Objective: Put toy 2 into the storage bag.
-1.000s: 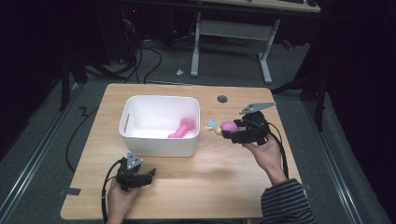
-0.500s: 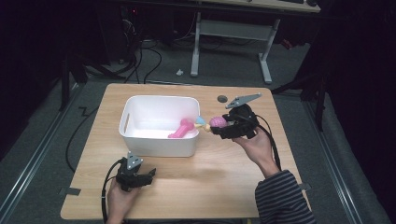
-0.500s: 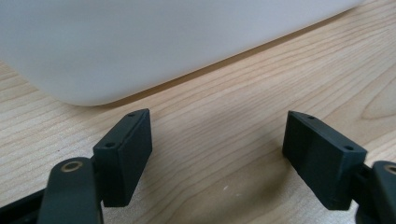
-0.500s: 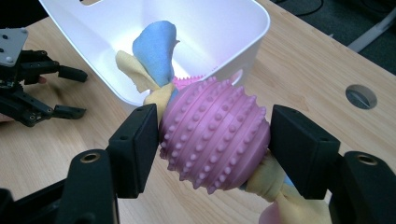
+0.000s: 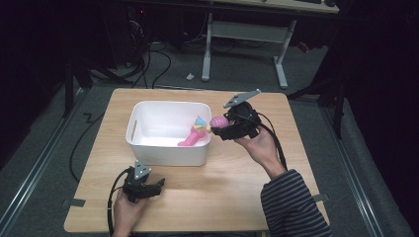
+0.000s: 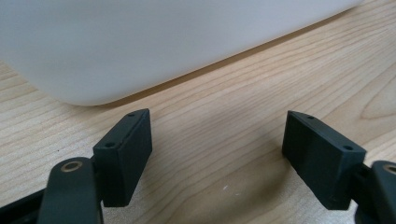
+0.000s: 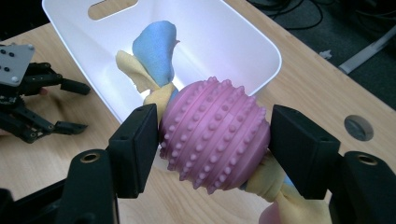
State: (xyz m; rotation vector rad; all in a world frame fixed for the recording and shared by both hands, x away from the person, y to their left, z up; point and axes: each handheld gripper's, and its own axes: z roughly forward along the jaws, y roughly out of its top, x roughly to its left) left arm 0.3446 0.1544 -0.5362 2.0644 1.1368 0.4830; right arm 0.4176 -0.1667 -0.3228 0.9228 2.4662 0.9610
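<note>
My left gripper (image 5: pixel 157 186) rests on wooden table (image 5: pixel 237 182), jaws spread wide, empty, just beside white plastic bin (image 5: pixel 148 148). My right gripper (image 7: pixel 212 154) clamps pink knobbly rubber ball (image 7: pixel 215 135), blue-and-yellow twisted fabric tail (image 7: pixel 149 63) threaded through it. Toy hangs over bin's right rim, tail pointing into bin. Pink toy (image 5: pixel 191 138) lies on bin floor. My guess: release drops it inside.

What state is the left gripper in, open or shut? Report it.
Open. In its own view the left gripper's jaws stand wide apart over the bare table, holding nothing.
</note>
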